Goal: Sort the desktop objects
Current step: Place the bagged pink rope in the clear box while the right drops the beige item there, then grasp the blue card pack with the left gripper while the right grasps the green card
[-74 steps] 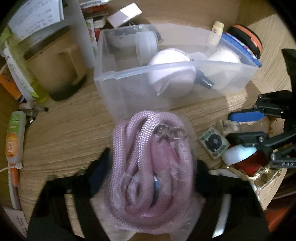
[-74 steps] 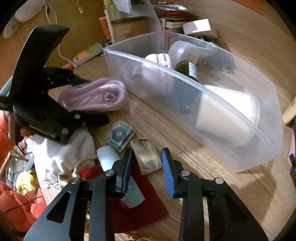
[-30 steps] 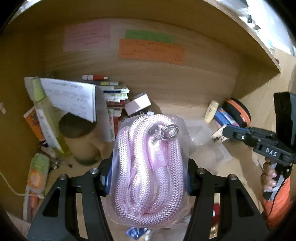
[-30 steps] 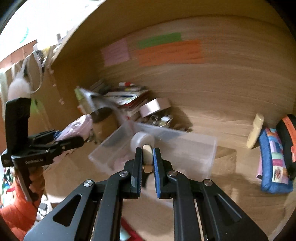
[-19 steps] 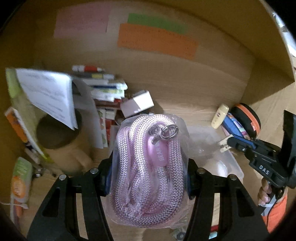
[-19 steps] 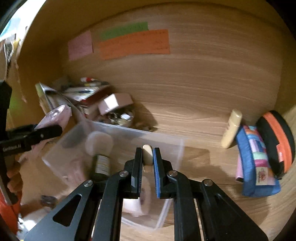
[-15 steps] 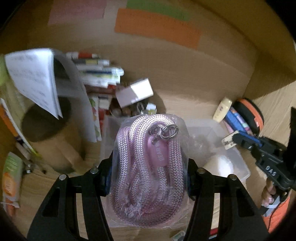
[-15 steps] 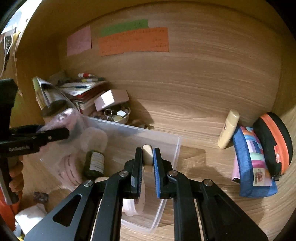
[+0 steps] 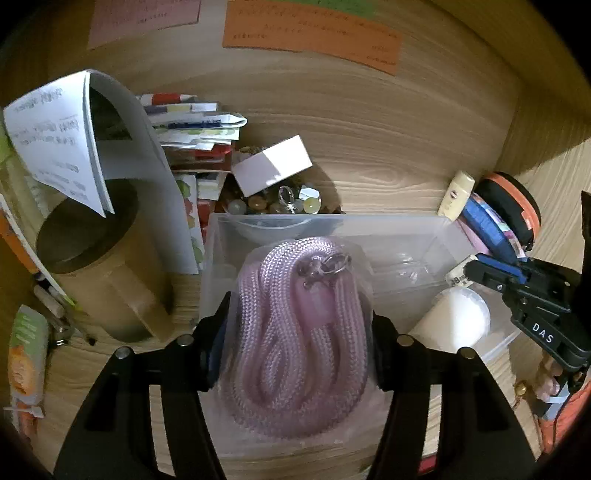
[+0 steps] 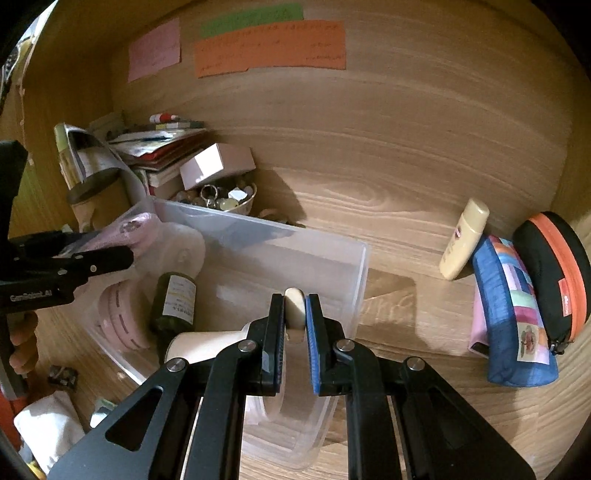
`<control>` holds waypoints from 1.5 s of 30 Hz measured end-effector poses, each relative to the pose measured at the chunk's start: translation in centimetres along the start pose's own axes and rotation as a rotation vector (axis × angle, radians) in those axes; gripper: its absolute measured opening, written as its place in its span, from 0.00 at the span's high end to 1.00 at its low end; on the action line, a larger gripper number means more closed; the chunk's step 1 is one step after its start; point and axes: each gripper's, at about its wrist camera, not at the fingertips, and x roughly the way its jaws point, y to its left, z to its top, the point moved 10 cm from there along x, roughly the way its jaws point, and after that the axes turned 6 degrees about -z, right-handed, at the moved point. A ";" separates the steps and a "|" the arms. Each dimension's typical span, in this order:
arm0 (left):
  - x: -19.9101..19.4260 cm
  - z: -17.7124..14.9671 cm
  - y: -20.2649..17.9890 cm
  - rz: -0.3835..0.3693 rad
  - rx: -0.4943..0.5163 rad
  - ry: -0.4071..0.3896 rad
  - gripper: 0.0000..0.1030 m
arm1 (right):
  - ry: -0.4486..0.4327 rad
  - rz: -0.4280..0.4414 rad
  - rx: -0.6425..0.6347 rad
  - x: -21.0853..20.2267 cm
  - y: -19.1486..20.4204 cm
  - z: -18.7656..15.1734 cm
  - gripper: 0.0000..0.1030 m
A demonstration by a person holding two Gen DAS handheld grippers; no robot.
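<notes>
hiding the clear bin floor: bagged pink rope

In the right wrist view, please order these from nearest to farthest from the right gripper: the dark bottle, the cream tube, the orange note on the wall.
From the right gripper:
1. Dark bottle, lying in the clear bin, to the left.
2. Cream tube, leaning at the right, outside the bin.
3. Orange note, high on the back wall.

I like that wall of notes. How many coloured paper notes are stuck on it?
3: a pink note on the left, a green note at the top, and an orange note just below the green one. None seems hidden.
</notes>
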 end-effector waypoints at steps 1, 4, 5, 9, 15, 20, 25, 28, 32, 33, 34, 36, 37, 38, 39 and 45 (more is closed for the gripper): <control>-0.1 0.0 0.0 0.002 0.002 -0.002 0.40 | 0.000 -0.004 -0.004 0.1 0.1 0.0 0.90; -0.3 0.1 0.1 -0.009 -0.004 -0.006 0.33 | -0.004 -0.009 -0.014 0.0 0.2 -0.1 0.90; -0.5 0.1 0.1 -0.012 -0.005 -0.010 0.31 | -0.007 -0.010 -0.019 0.0 0.3 -0.1 0.90; -1.2 0.4 -0.1 -0.005 0.008 -0.042 0.28 | -0.017 -0.007 -0.023 -0.3 0.5 0.0 0.87; -2.3 0.9 -0.1 0.031 0.042 -0.087 0.17 | -0.056 0.007 -0.019 -1.3 0.8 0.5 0.60; -2.9 0.3 0.6 0.030 0.018 -0.057 0.11 | -0.099 0.002 -0.010 -2.3 0.9 0.9 0.25; -5.1 -1.0 1.4 0.054 0.002 -0.023 0.11 | -0.115 0.034 -0.027 -3.4 1.9 1.2 0.23; -6.9 -2.1 1.9 0.084 0.024 -0.006 0.10 | -0.131 0.072 -0.050 -4.5 3.0 1.4 0.23; -8.8 -4.0 2.5 0.097 0.044 0.020 0.10 | -0.148 0.134 -0.093 -6.6 5.1 1.4 0.23; -9.1 -4.5 2.7 0.098 0.044 0.026 0.10 | -0.151 0.140 -0.100 -6.9 5.5 1.3 0.23; -9.5 -5.0 3.0 0.098 0.042 0.036 0.10 | -0.153 0.147 -0.108 -7.4 5.9 1.1 0.23; -10.0 -6.2 3.5 0.098 0.036 0.058 0.10 | -0.146 0.184 -0.122 -8.2 6.9 0.7 0.23; -10.0 -6.7 3.8 0.099 0.035 0.069 0.10 | -0.134 0.206 -0.126 -8.4 7.5 0.3 0.23; -10.1 -7.5 4.2 0.104 0.036 0.085 0.10 | -0.122 0.223 -0.131 -8.6 8.0 -0.1 0.23; -10.2 -8.1 4.4 0.114 0.038 0.094 0.10 | -0.113 0.231 -0.137 -8.8 8.4 -0.5 0.23; -10.2 -12.5 5.8 0.133 0.049 0.184 0.10 | -0.042 0.246 -0.198 -8.3 10.9 -3.3 0.23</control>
